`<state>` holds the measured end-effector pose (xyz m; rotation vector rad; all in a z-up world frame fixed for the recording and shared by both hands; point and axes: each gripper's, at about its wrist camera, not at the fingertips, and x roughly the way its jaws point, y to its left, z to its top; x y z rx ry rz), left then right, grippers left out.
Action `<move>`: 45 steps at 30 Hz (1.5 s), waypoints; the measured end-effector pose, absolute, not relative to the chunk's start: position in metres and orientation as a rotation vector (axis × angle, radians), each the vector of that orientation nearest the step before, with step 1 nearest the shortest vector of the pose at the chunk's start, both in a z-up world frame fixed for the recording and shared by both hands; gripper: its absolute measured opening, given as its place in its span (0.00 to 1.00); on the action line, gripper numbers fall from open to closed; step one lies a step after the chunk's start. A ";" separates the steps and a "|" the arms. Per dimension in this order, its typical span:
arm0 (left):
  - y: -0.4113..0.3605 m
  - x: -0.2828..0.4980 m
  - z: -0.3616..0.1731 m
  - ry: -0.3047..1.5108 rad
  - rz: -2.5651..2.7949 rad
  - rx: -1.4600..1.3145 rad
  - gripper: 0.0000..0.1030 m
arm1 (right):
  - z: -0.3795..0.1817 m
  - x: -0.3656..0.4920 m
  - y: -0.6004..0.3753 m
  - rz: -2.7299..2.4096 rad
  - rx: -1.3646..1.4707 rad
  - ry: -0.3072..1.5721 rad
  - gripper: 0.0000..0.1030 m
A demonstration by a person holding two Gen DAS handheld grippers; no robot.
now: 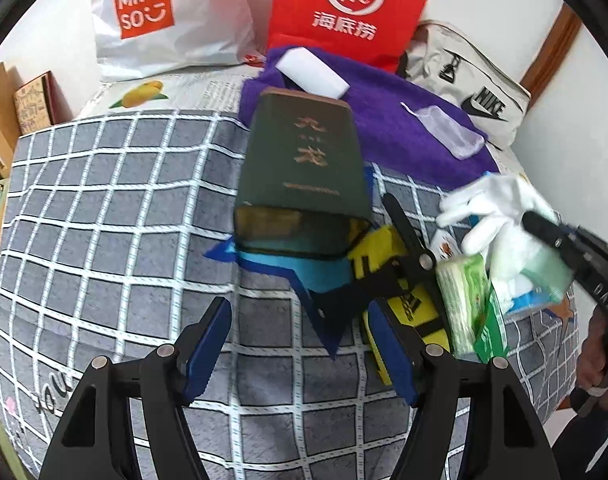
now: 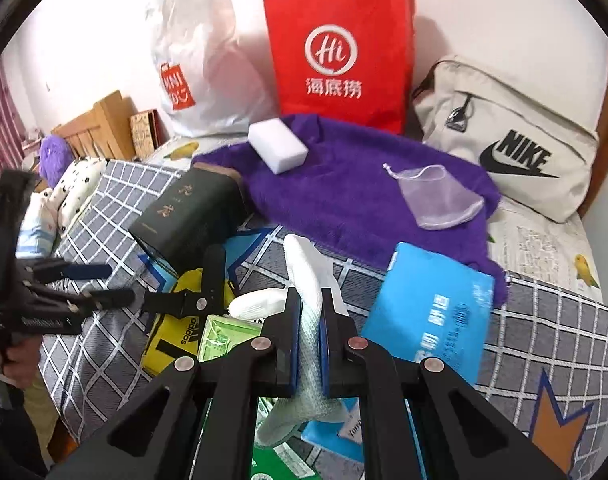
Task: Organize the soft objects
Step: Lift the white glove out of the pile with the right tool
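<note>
Our right gripper (image 2: 308, 344) is pinched tight on a white knitted cotton glove (image 2: 310, 280), whose fabric runs up between the blue pads and folds over above them, with more hanging below the jaws; the glove sits over the clutter at the near edge of the grey checked bedspread (image 1: 103, 208). Our left gripper (image 1: 299, 356) hangs with its jaws well apart and nothing between them, above the bedspread just short of a yellow and black Adidas pouch (image 2: 175, 336). We judge the step in hand to be the pick-up of the glove, with the grip made but the glove not yet lifted clear. The next move calls for raising it free of the green tissue pack (image 2: 223, 336) and the blue printed plastic packet (image 2: 432, 308) beside it, then carrying it to wherever the soft things are gathered, perhaps the purple fluffy towel (image 2: 344, 192). Readable writing: "MINISO" on the white plastic bag (image 1: 167, 16), "Hi" with Chinese characters on the red paper bag (image 2: 336, 56), "NIKE" on the cream canvas bag (image 2: 504, 136), and gold characters on the dark green box (image 1: 304, 152).
</note>
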<state>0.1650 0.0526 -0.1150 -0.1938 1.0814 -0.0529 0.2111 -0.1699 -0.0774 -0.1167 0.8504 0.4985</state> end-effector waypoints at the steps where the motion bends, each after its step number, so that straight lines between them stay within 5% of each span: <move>1: 0.051 0.165 -0.116 1.082 -0.062 -0.195 0.67 | -0.073 0.209 -0.172 0.503 -0.106 0.843 0.08; 13: 0.017 0.181 -0.133 1.064 -0.151 -0.110 0.67 | -0.053 0.184 -0.189 0.549 -0.054 0.800 0.08; 26: 0.000 0.198 -0.143 1.018 -0.177 -0.021 0.65 | -0.101 0.174 -0.184 0.607 -0.087 0.971 0.18; 29: -0.001 0.196 -0.140 0.999 -0.177 -0.009 0.61 | -0.098 0.172 -0.192 0.597 -0.051 0.959 0.10; 36: 0.009 0.187 -0.121 0.950 -0.232 -0.043 0.31 | -0.076 0.169 -0.207 0.574 0.014 0.890 0.09; 45: 0.017 0.173 -0.114 0.940 -0.241 -0.072 0.12 | -0.086 0.171 -0.209 0.618 0.087 0.930 0.09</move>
